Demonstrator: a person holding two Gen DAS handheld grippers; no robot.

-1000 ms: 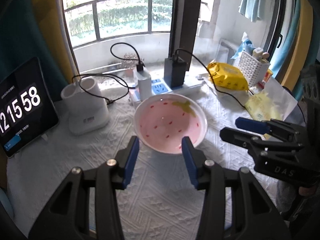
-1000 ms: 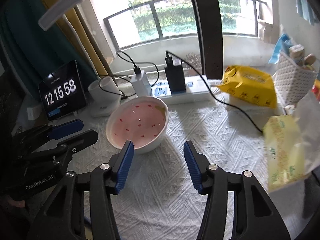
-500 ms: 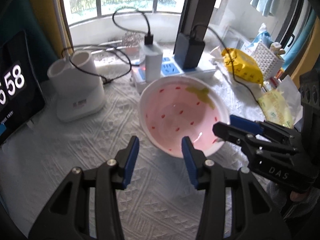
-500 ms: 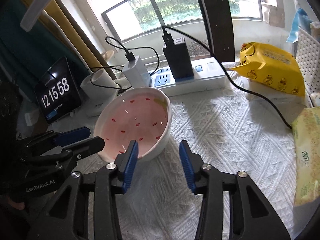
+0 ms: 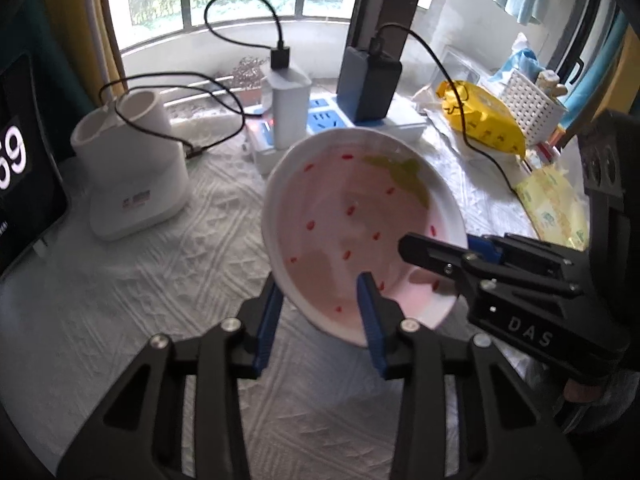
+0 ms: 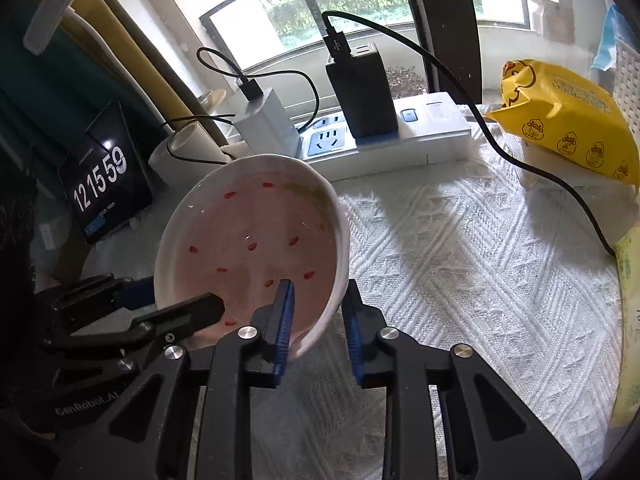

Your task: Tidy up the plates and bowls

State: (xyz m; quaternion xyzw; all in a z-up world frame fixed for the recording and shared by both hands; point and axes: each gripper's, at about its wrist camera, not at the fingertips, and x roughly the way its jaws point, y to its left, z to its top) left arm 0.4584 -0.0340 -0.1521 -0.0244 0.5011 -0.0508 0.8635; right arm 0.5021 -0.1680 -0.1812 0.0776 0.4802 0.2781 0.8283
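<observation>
Straddling the near rim of the pink bowl (image 5: 352, 224) in the left wrist view: left gripper (image 5: 320, 312), one finger inside, one outside, jaws apart around the wall, whether pressing it cannot tell. Bowl tilted, seemingly lifted off the white tablecloth (image 5: 160, 280).

Seen from the right wrist: right gripper (image 6: 316, 312) likewise astride the bowl's (image 6: 256, 240) rim beside the power strip (image 6: 400, 140). Likely lift step; next calls for firm closure, steady carry.

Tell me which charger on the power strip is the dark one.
The dark charger is on the right of the power strip; the white charger stands left of it, nearer the pink bowl.
</observation>
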